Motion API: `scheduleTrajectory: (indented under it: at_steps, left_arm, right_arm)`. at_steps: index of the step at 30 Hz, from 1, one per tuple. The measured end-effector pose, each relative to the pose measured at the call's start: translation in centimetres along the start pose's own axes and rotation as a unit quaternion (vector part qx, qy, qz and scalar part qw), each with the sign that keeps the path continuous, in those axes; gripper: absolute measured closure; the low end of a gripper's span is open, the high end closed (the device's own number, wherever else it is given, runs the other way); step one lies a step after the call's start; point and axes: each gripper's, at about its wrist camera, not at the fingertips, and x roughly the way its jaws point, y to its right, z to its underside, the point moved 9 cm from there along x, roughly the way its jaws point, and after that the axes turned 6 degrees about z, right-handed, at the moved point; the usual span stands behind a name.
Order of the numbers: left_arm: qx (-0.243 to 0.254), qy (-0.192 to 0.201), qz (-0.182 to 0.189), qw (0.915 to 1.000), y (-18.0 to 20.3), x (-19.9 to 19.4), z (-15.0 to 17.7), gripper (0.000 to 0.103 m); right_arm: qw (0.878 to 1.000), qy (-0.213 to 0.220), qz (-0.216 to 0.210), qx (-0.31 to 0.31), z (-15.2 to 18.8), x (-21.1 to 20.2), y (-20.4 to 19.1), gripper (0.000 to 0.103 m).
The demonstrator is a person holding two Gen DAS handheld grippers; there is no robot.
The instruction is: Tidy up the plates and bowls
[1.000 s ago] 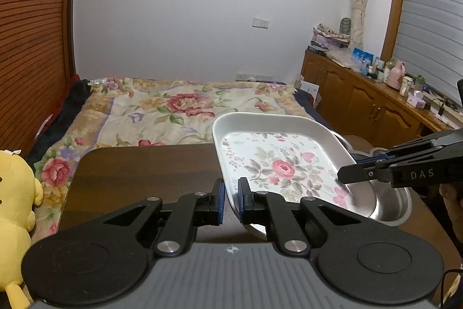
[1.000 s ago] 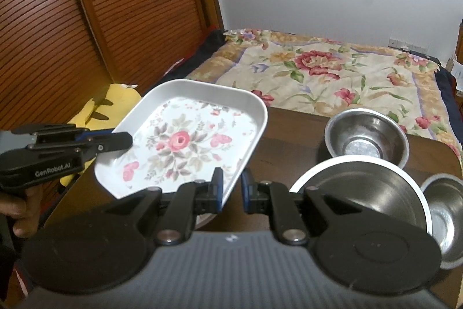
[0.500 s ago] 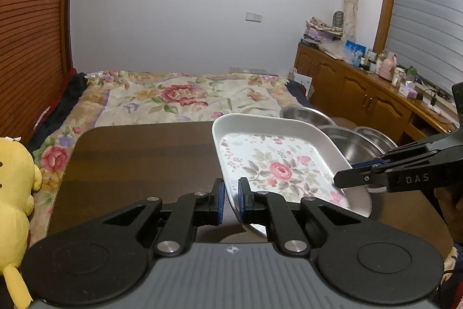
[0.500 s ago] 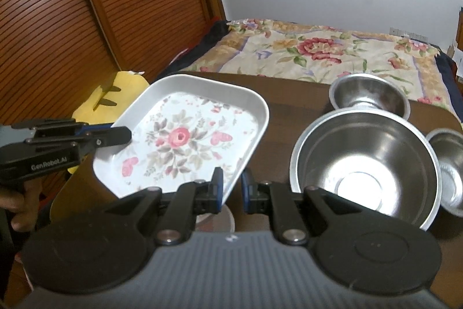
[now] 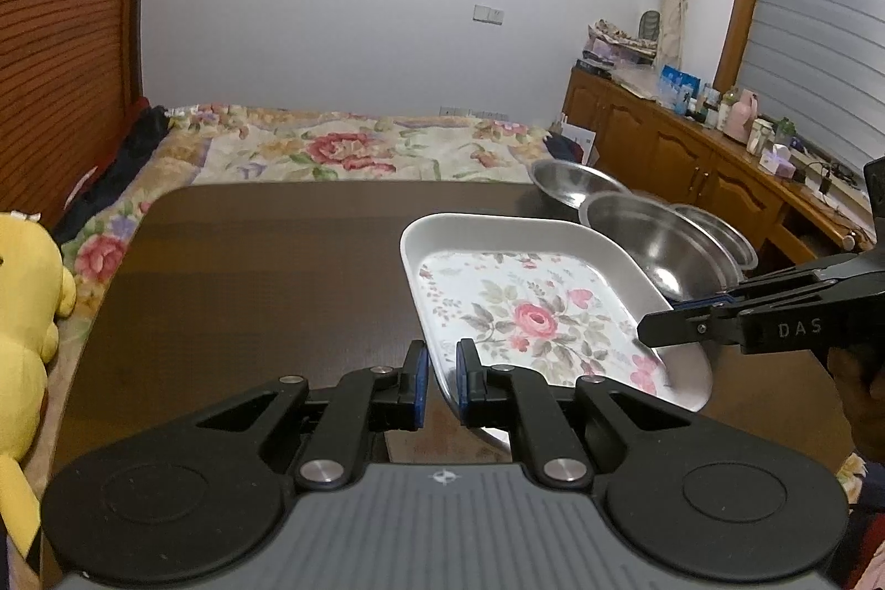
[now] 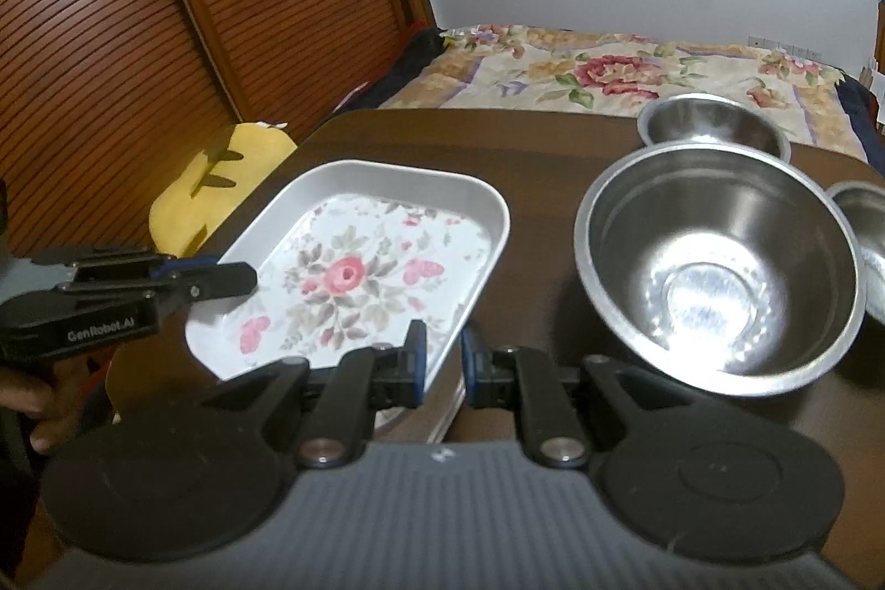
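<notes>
A white rectangular tray (image 5: 531, 313) with a rose print is held low over the dark table, tilted a little. My left gripper (image 5: 440, 388) is shut on its near rim, and my right gripper (image 6: 442, 369) is shut on the opposite rim. Each gripper also shows in the other's view: the right gripper (image 5: 658, 327) at the tray's right edge, the left gripper (image 6: 243, 277) at its left edge. A large steel bowl (image 6: 719, 269) stands just right of the tray (image 6: 354, 269). Two smaller steel bowls sit behind it (image 6: 713, 125) and to its right (image 6: 863, 247).
The dark brown table (image 5: 265, 269) stretches left of the tray. A yellow plush toy (image 5: 22, 313) leans at the table's left edge. A floral bed (image 5: 343, 147) lies beyond the far edge. Something pale (image 6: 445, 416) shows under the tray's near rim.
Both grippers have carried the tray downward toward the table. It now sits lower and closer beside the large steel bowl. Both grips are unchanged.
</notes>
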Motion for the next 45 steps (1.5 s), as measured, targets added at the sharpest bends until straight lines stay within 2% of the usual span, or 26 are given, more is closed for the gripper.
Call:
scheduleTrajectory:
  at_steps: [18,24,37,45]
  left_arm:
    - [-0.009,-0.014,-0.002,0.9999,0.4,-1.4,3.9,0.091]
    - [-0.003,-0.018,-0.01,0.9998,0.6,-1.5,4.5,0.091]
    - [0.016,-0.021,-0.029,0.9992,0.7,-1.1,5.5,0.091]
    - [0.025,-0.018,-0.045,0.9985,0.4,-0.9,5.9,0.091]
  right_arm:
    - [0.999,0.018,-0.013,0.023,3.5,-0.8,-1.0,0.088]
    - [0.999,0.027,-0.002,0.023,4.4,-0.5,-1.3,0.088]
    - [0.996,0.08,0.022,0.037,5.4,-0.8,-1.4,0.088]
    - [0.995,0.09,0.031,0.034,5.6,-0.6,-1.7,0.088]
